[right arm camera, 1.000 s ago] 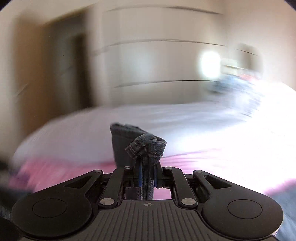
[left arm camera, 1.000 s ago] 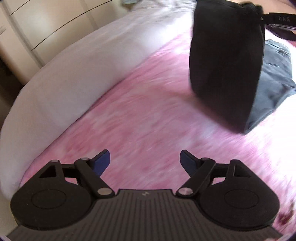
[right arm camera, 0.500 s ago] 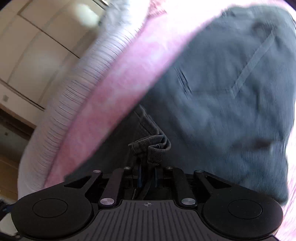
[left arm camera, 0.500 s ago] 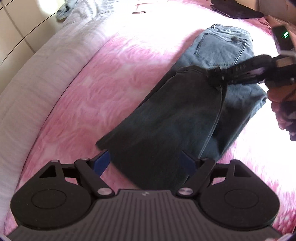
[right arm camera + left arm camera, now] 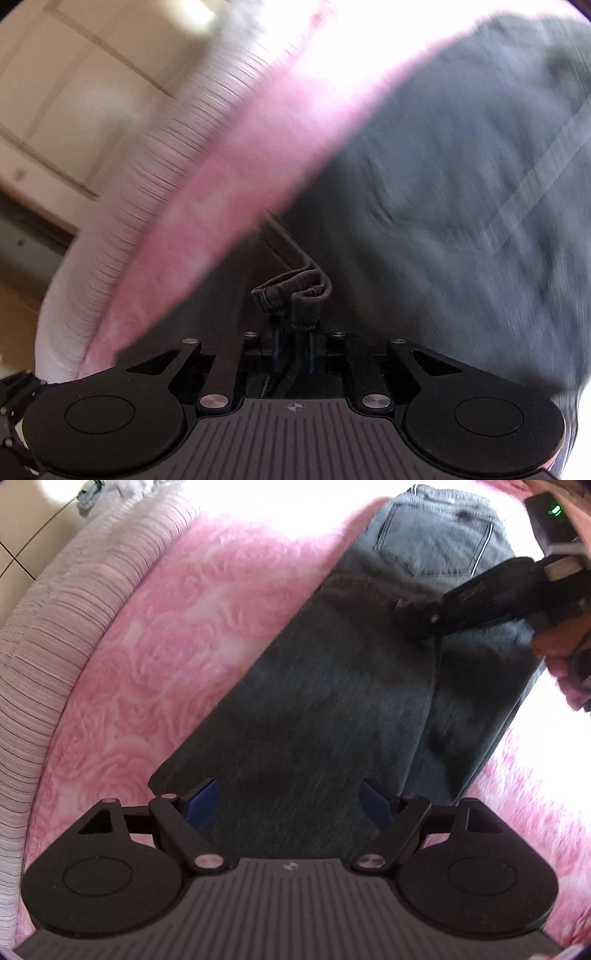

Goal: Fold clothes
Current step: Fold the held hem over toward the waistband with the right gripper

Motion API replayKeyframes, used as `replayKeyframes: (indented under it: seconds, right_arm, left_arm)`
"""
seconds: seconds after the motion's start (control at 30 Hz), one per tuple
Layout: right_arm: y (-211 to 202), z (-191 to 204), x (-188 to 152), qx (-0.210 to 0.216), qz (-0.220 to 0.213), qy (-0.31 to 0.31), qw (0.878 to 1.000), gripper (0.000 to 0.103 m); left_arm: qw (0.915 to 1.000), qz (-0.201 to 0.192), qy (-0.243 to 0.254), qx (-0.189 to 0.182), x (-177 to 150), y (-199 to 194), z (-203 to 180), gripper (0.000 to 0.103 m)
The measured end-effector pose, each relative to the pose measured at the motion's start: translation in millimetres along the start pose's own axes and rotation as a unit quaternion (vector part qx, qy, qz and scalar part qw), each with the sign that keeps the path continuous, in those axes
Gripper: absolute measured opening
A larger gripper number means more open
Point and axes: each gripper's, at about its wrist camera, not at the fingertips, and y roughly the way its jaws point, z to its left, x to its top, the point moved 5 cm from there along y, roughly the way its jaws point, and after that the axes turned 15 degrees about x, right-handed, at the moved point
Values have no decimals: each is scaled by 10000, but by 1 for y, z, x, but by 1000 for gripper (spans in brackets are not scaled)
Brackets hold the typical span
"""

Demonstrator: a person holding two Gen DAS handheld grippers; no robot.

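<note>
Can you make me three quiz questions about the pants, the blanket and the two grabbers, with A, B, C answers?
1. Where do the jeans lie?
A. on a pink blanket
B. on a wooden floor
C. inside a drawer

2. What colour are the pads on the left gripper?
A. red
B. blue
C. yellow

3. What is the right gripper doing?
A. hanging open over the blanket
B. pinching the blanket
C. pinching a bunch of jeans cloth

Answers:
1 A, the dark jeans are spread across the pink rose-pattern blanket.
2 B, both pads inside the open fingers are blue.
3 C, the right wrist view shows its fingers closed tight with a fold of denim sticking out between them.
</note>
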Motion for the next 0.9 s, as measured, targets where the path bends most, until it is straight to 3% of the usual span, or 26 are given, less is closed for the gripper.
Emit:
replayKeyframes:
  seconds: [0.07, 0.1, 0.17, 0.27, 0.4, 0.57, 0.67, 0.77, 0.83, 0.9]
  right_arm:
    - [-6, 3, -2, 3, 87, -76, 9999, 21]
    - [-10, 5, -3, -48, 111, -102, 9999, 32]
    - [-25, 12, -3, -291, 93, -211, 9993, 37]
    - [-45, 29, -3, -705, 46, -544, 9960, 37]
    - [-34, 71, -10, -159, 320, -1801, 9830, 37]
    - [16, 53, -28, -265, 1036, -2112, 9716, 37]
    - [19, 55, -31, -388, 1012, -2138, 9708, 37]
    - [8, 73, -39, -649, 1039, -2209, 9676, 38]
    - [0, 99, -55, -678, 1100, -2570, 9577, 41]
    - [2, 128, -81, -670, 1213, -3031, 9428, 59]
  left_arm:
    - [9999, 66, 112, 47, -4, 6, 5, 80]
    - [9998, 99, 158, 84, -6, 9, 9, 80]
    - [9994, 165, 251, 159, -11, 15, 17, 80]
    - [9989, 285, 232, 285, -18, 24, 32, 80]
    - [9992, 329, -42, 223, -20, 42, 50, 80]
    - [9985, 391, -373, 82, -18, 78, 65, 82]
    - [9986, 376, -379, -31, -22, 94, 63, 90]
    - [9985, 313, -435, -84, -25, 91, 73, 89]
    - [9993, 231, -299, -36, -29, 83, 82, 85]
    - [9999, 61, 20, 98, -37, 73, 92, 85]
